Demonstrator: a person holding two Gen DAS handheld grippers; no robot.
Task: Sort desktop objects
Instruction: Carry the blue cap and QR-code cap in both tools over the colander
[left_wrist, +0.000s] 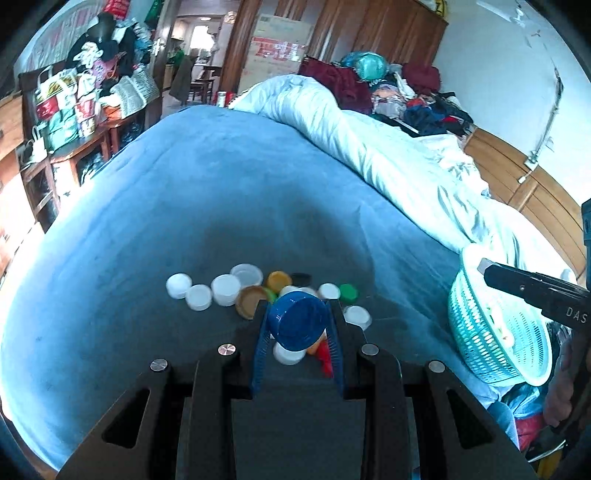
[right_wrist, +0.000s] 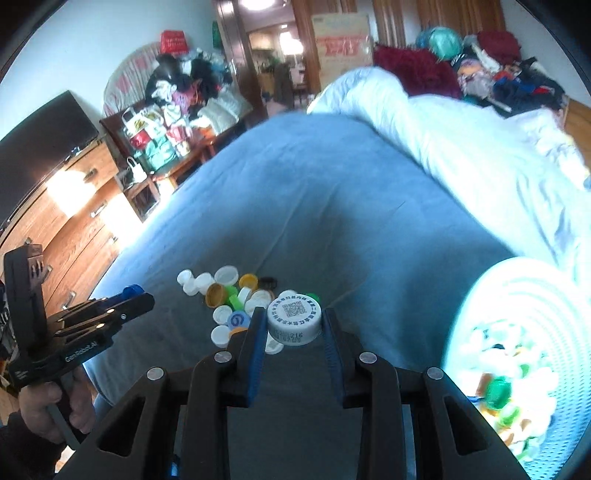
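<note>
Several loose bottle caps (left_wrist: 225, 290), white, brown, yellow and green, lie in a heap on the blue bedsheet (left_wrist: 207, 206). My left gripper (left_wrist: 300, 306) is shut on a blue cap (left_wrist: 295, 323), lifted above the heap. The right wrist view shows the same heap of caps (right_wrist: 225, 295) below my right gripper (right_wrist: 293, 314), which is shut on a white cap with a printed code (right_wrist: 293, 321). A pale green mesh basket (left_wrist: 476, 332) sits at the right and holds several caps (right_wrist: 498, 391). The left gripper (right_wrist: 135, 293) also shows at the left in the right wrist view.
A rolled pale quilt (left_wrist: 388, 155) runs along the bed's far right side. A wooden dresser (right_wrist: 74, 229) with a dark screen (right_wrist: 40, 140) stands left of the bed. Cluttered shelves (left_wrist: 74, 107) and clothes piles lie beyond. A person's hand (right_wrist: 40, 402) grips the left tool.
</note>
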